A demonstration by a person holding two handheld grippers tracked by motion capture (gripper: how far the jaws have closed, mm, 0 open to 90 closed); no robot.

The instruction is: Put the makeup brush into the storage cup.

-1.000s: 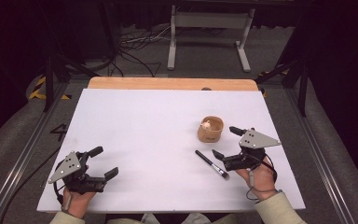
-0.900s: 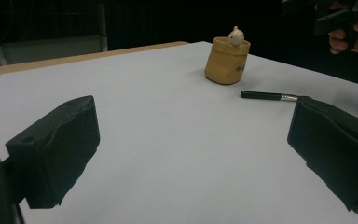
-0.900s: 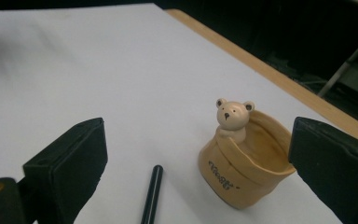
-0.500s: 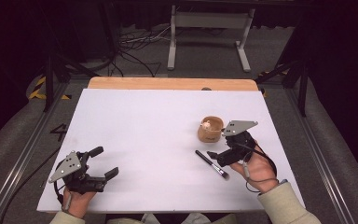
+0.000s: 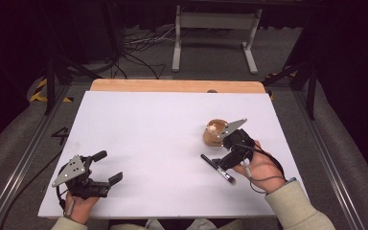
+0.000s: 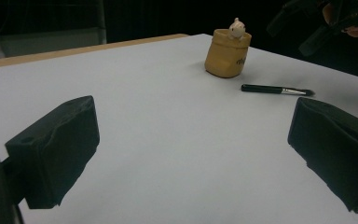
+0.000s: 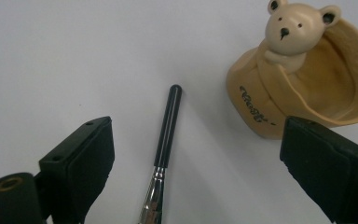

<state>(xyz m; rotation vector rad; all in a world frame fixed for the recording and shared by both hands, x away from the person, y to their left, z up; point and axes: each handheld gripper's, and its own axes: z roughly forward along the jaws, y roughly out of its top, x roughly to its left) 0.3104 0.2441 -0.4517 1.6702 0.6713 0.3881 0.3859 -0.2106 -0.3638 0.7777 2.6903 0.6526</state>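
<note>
A: The left gripper (image 5: 106, 172) is resting with jaws apart on nothing, well away from the brush (image 7: 164, 148).

B: The right gripper (image 7: 193, 172) is hovering over the brush, jaws wide and just closing slightly, nothing pinched yet.

A: Its far jaw is nearing the bear cup (image 7: 303, 79), so it may be knocking it over.

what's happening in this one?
A person holds a tool in each hand over a white table. The right tool hovers over a black-handled brush lying flat beside a tan bear-shaped cup; its jaws have just been closing a little but stand wide, with the brush below and between them, untouched. The left tool rests open at the near left, holding nothing.
</note>
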